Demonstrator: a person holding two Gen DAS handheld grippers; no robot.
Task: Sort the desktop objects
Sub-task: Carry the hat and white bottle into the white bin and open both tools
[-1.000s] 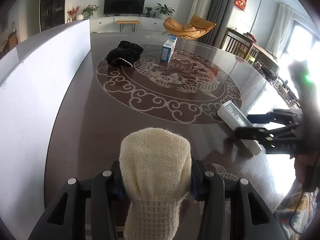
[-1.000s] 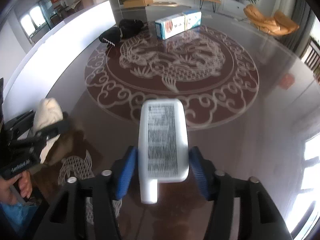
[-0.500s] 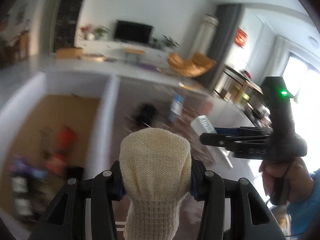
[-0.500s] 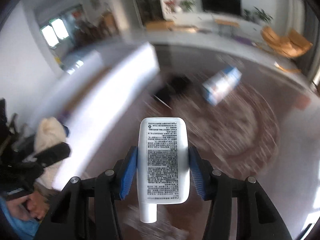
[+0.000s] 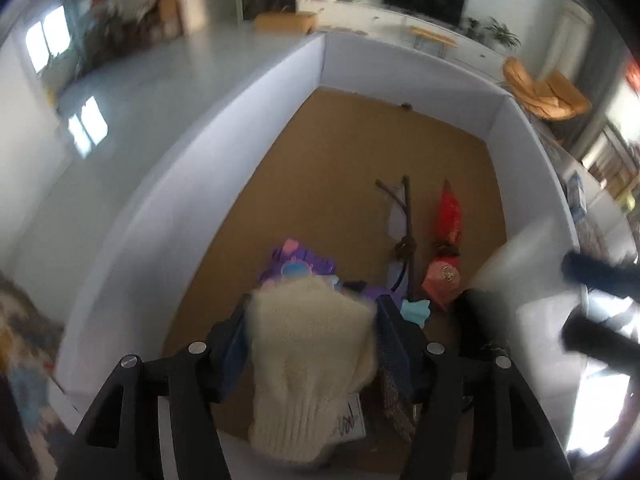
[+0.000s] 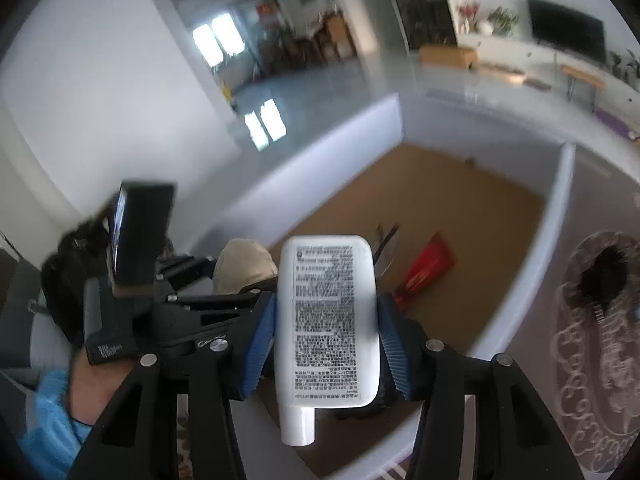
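My left gripper (image 5: 310,320) is shut on a cream knitted sock (image 5: 308,360) and holds it above the near end of a white-walled box (image 5: 192,168) with a brown floor. My right gripper (image 6: 326,320) is shut on a white tube (image 6: 326,320) with black print, cap toward me, above the box's near right side (image 6: 532,260). The left gripper and sock also show in the right wrist view (image 6: 240,264), just to the left of the tube. The right gripper shows blurred at the right edge of the left wrist view (image 5: 592,300).
In the box lie a purple toy (image 5: 296,264), a red packet (image 5: 446,232), a knotted dark cord (image 5: 404,236) and a black object (image 5: 480,320). A black glove (image 6: 604,276) lies on the dark patterned table (image 6: 592,360) right of the box.
Both grippers have swung left from over the table to over the box, carrying the sock and the tube. The view now looks down into the box.
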